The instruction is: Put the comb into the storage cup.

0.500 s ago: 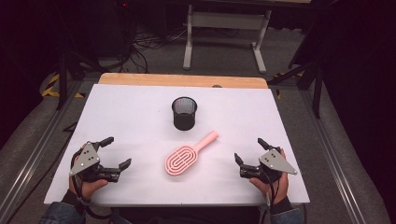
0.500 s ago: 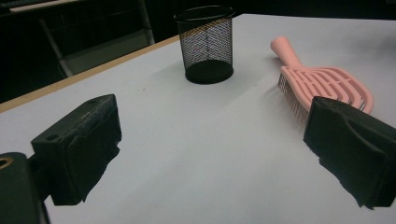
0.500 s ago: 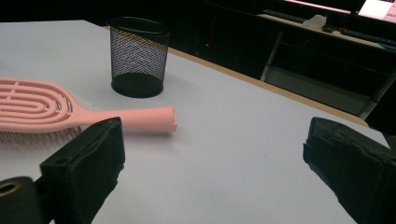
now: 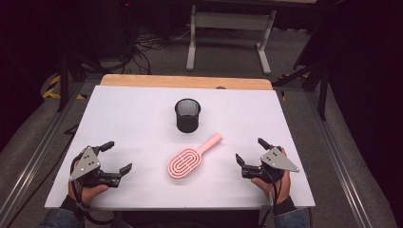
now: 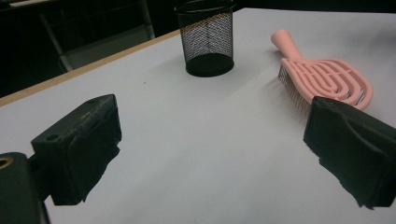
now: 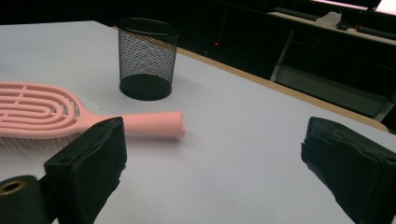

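One pink brush (image 4: 189,159) lies between both wide-apart tongs, left (image 4: 115,156) and right (image 4: 249,151); its bristles show in the left gripper view. One black cup (image 4: 187,115) stands beyond.

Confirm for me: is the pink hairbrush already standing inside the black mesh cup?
No, the pink hairbrush lies flat on the white table, in front of the black mesh cup.
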`<action>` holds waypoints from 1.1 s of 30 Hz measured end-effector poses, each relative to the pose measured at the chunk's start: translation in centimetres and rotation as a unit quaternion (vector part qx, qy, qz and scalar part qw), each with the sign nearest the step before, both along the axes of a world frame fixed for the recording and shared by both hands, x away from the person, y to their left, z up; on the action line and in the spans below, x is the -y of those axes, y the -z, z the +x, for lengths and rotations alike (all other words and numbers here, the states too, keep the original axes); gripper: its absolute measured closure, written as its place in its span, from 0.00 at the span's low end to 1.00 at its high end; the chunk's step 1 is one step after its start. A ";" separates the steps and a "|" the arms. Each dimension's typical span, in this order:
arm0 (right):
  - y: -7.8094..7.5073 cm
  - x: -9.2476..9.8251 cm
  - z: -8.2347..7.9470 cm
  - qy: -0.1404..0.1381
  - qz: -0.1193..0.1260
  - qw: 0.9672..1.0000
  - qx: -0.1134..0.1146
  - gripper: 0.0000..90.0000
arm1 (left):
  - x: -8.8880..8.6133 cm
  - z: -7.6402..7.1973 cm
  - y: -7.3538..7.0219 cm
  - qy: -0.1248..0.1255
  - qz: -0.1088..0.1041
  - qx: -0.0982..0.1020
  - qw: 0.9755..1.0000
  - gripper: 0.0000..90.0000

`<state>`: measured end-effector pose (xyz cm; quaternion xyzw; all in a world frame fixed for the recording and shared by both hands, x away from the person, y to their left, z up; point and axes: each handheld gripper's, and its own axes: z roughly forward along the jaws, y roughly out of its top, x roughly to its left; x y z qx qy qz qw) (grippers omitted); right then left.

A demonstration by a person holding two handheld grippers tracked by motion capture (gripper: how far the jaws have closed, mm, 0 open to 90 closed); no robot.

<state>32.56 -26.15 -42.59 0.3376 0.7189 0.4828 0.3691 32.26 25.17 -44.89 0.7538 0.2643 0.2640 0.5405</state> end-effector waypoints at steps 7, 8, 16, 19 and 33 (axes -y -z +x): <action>-0.4 -1.1 1.2 -0.013 -0.007 1.000 -0.022 0.34 | 0.0 0.1 0.1 -0.001 0.001 -0.002 1.000 0.06; -0.5 -1.3 1.5 -0.017 -0.006 0.999 -0.027 0.38 | 0.1 0.0 0.1 -0.001 0.000 -0.005 1.000 0.06; -1.0 -2.9 5.0 -0.029 -0.017 0.997 -0.063 0.66 | 0.1 0.1 0.2 0.000 0.003 -0.006 1.000 0.07; -1.2 -3.8 6.2 -0.028 -0.026 0.996 -0.079 0.79 | 0.0 0.1 0.2 0.000 0.001 -0.006 1.000 0.07; 0.2 -7.8 11.7 -0.046 -0.074 0.984 -0.156 1.00 | -0.1 0.2 0.2 0.001 -0.004 -0.007 1.000 0.07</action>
